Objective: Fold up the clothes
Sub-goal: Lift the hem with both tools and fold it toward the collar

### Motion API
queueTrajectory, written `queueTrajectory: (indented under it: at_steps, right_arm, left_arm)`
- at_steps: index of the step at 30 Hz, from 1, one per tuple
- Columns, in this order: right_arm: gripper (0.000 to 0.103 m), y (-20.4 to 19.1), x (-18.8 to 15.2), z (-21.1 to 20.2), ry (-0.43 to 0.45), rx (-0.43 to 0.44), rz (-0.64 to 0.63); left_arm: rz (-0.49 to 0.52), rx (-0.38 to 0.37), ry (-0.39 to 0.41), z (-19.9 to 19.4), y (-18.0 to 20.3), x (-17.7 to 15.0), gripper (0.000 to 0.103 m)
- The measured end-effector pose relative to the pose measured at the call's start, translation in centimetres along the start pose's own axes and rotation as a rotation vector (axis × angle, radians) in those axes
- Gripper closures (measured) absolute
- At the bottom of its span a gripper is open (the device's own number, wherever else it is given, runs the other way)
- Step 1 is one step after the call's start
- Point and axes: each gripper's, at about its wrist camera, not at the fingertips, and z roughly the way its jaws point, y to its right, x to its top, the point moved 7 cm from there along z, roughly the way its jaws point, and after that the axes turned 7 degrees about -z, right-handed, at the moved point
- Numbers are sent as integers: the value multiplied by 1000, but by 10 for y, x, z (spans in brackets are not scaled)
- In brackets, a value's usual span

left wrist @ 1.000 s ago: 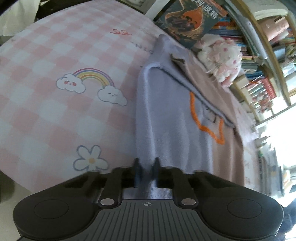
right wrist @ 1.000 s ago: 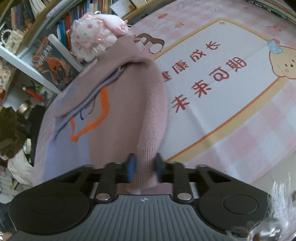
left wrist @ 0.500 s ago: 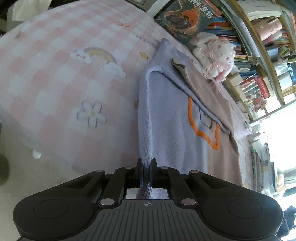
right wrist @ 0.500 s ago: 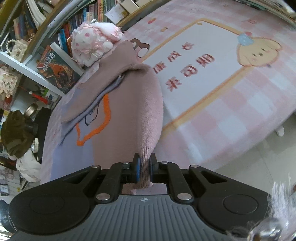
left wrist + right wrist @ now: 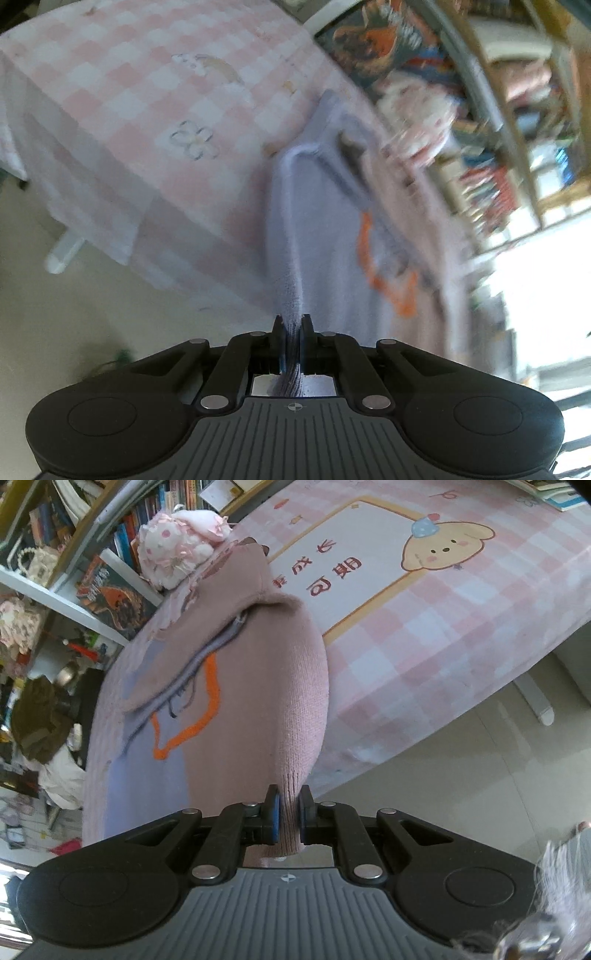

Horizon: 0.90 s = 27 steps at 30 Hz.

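A knit sweater, lavender on one half and dusty pink on the other with an orange stitched outline, lies on the table with its sleeves folded in. In the left wrist view my left gripper (image 5: 291, 325) is shut on the lavender hem of the sweater (image 5: 325, 236), past the table edge. In the right wrist view my right gripper (image 5: 288, 805) is shut on the pink ribbed hem of the sweater (image 5: 258, 686), also off the table edge. The hem is lifted and stretched between both grippers.
A pink checked tablecloth (image 5: 129, 85) with cartoon prints (image 5: 373, 554) covers the table. A pink plush toy (image 5: 177, 550) sits at the sweater's far end. Bookshelves (image 5: 55, 524) stand behind. The floor (image 5: 480, 775) and a white table leg (image 5: 535, 701) show below the edge.
Both grippers closed on the sweater's hem and pulled back and up past the table edge, dragging the sweater toward me. The left view is blurred by motion.
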Motion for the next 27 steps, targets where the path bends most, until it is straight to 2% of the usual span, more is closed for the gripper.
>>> queueTrajectory:
  at_steps: [4,6,10,17,22,27]
  right_arm:
    - [94,-17,26,-20,87,151,64]
    - [94,-28,45,-29,151,217,68]
    - [94,-41,83,-31,238,284,76]
    - [94,-59,152,5,305,258,63]
    - [94,-61,191,40,315,216,71]
    - [94,-54,215,77,299,166,103]
  left_arm:
    - [-85,-210,77,-11,28,31,99]
    - [-87,-269,117,-12,43,48,98]
    - [-87,-331,159,5,72,85,98]
    - [-32,-314,176,52,112,145,98]
    - [-3,-280,150,87,123,171,98]
    - [37,-212,99,121,124,190,98]
